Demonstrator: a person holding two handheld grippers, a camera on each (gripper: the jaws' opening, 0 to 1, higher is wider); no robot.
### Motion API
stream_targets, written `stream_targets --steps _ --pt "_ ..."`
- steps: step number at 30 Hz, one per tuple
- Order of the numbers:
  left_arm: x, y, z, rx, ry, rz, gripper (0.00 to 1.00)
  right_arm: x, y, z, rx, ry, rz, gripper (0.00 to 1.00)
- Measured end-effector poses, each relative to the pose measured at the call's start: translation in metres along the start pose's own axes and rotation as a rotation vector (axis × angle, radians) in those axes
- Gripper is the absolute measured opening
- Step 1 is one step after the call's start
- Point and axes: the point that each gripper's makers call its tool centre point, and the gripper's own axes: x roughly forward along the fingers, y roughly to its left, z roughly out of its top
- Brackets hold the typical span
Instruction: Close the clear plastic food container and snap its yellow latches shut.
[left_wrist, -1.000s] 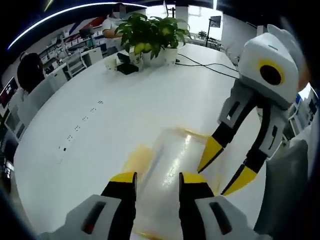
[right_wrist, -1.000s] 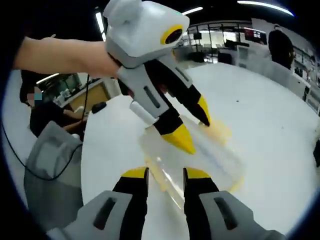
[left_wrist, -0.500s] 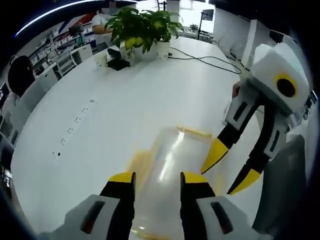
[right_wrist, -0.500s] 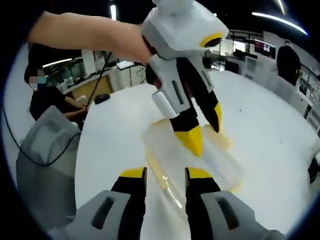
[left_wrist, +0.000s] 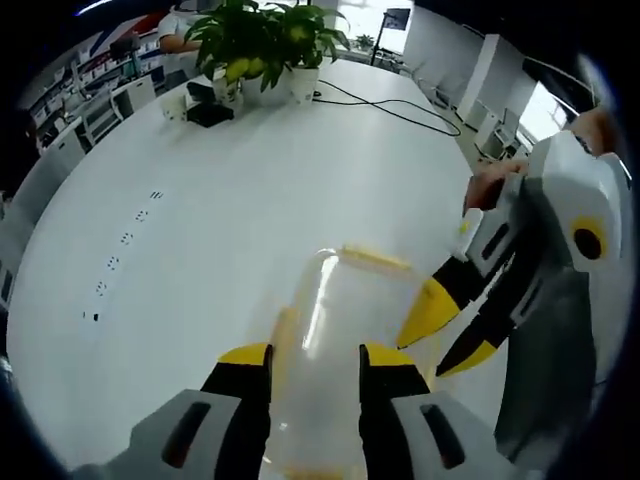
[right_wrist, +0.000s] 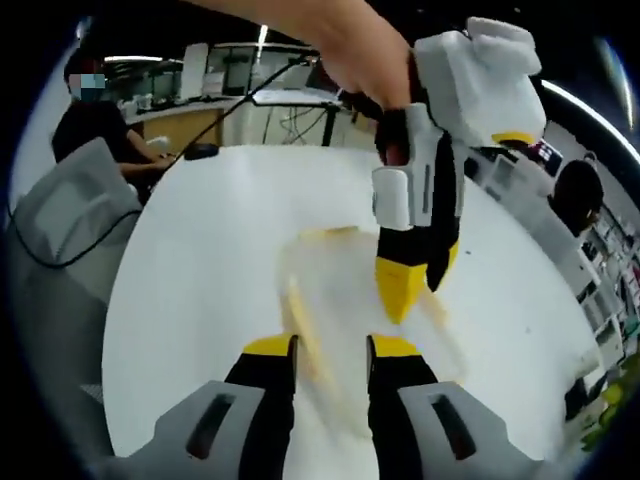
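Observation:
The clear plastic container (left_wrist: 345, 305) lies on the white table (left_wrist: 230, 190), a yellow latch (left_wrist: 376, 259) along its far edge and another (left_wrist: 286, 328) at its left side. My left gripper (left_wrist: 316, 358) is open, its yellow-tipped jaws hovering over the container's near end. My right gripper (left_wrist: 447, 335) reaches in from the right, jaws apart, tips at the container's right edge. In the right gripper view the blurred container (right_wrist: 335, 285) lies ahead of my open right gripper (right_wrist: 332, 346). The hand-held left gripper (right_wrist: 418, 272) points down onto its right part.
A potted plant (left_wrist: 255, 40), a black item (left_wrist: 208, 113) and a black cable (left_wrist: 392, 110) sit at the table's far end. A grey chair (right_wrist: 55, 235) stands off the table edge, with a seated person (right_wrist: 95, 115) behind it.
Both views have shifted with the hands. The right gripper sits lower and further right against the container. The left gripper stands more upright over it. Both stay open.

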Motion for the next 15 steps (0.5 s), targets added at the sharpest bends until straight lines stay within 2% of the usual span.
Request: stream_targets --steps 3,5,15 --pt "0.0002 0.0028 -0.0023 -0.006 0.018 -0.020 0.28 0.0014 0.0012 -0.0007 -0.028 0.005 -0.022 0.25" --pt "-0.0001 -0.0041 -0.0044 -0.007 0.028 -0.030 0.28 0.0029 0.0011 -0.0012 -0.050 0.009 -0.040 0.26" --pt "0.0026 -0.0033 -0.0086 -0.063 0.082 -0.097 0.30 0.0079 0.0035 -0.0026 -0.070 0.012 -0.120 0.27"
